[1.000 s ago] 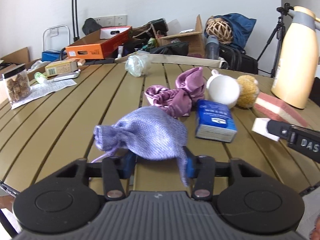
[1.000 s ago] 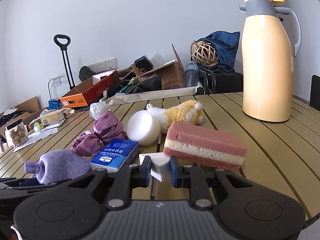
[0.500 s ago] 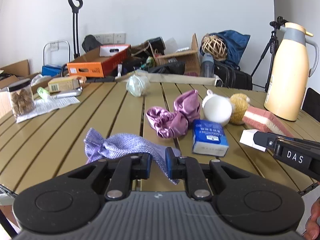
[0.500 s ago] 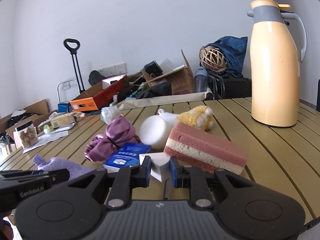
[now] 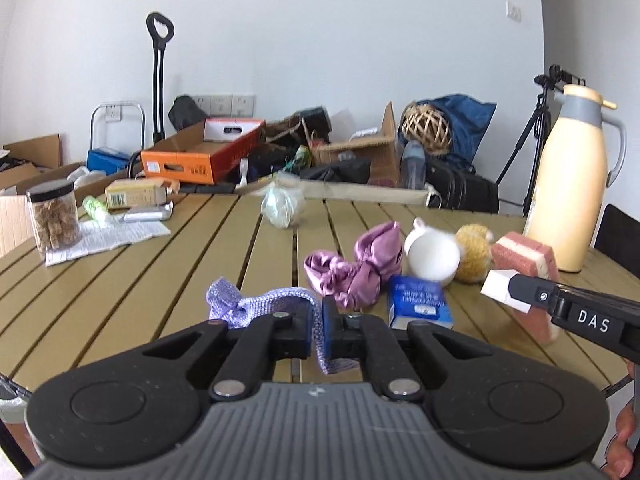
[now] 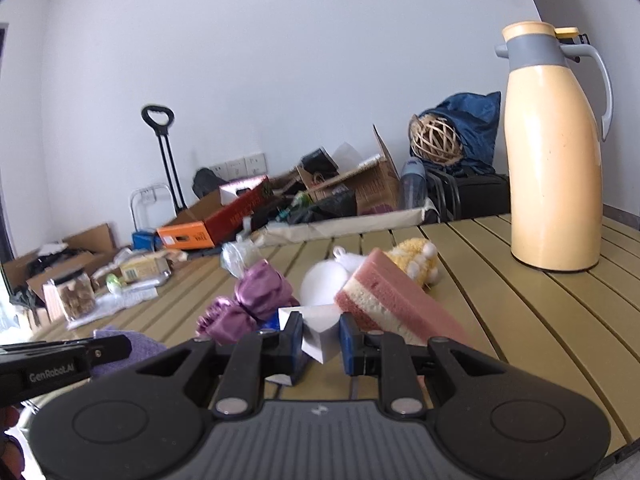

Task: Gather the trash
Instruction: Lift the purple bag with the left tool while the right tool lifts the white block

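Now both grippers are clamping trash over table (image 5: 120, 280).
L gripper (image 5: 317, 330), jaws just closed, is pinching lilac pouch (image 5: 256, 304); R gripper (image 6: 320, 338) is gripping white paper (image 6: 320, 330); beyond are sitting purple cloth (image 5: 356, 268), sponge (image 6: 384, 300), jug (image 6: 554, 152).

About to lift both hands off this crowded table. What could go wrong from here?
1. The left tool pinches only an edge of the lilac pouch; it could slip free.
2. The white box in the right tool sits close to the sponge, which may get dragged.
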